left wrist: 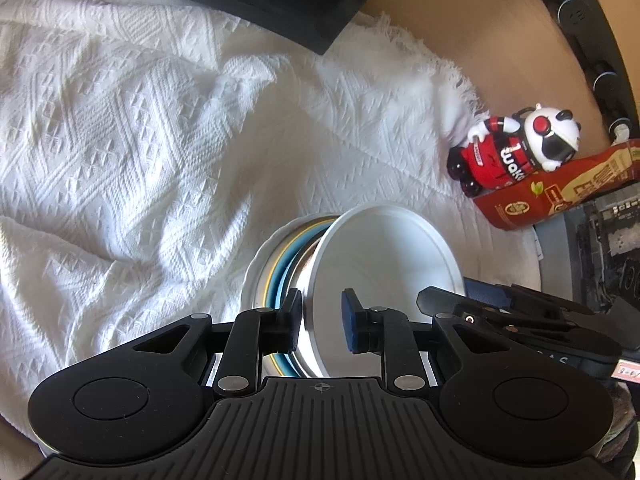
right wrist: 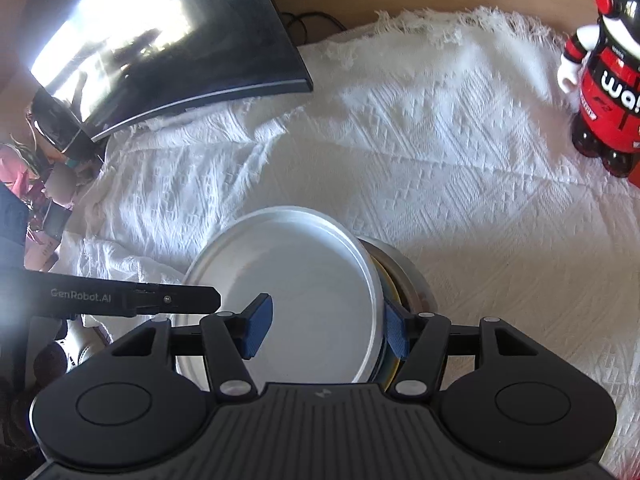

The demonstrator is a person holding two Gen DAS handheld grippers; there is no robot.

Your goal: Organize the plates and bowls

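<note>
Both grippers work the same nested stack of dishes on the white cloth (left wrist: 140, 140), one from each side — probably so the stack can be carried as one unit without the pieces sliding apart.

Left gripper (left wrist: 322, 320): jaws narrow, straddling the near rim of the white plate (left wrist: 384, 256). The left pad sits against the plate's outer wall; the right pad stands inside the rim with a visible gap, so whether it truly clamps I cannot tell.

Right gripper (right wrist: 328, 330): jaws about half open. The right pad touches the outside of the stacked rims (right wrist: 404, 276), the left pad hovers over the plate's inner face — again no certain pinch.

The plate sits tilted atop the metal and blue-yellow bowls (left wrist: 292, 256), between both sets of fingers.
</note>
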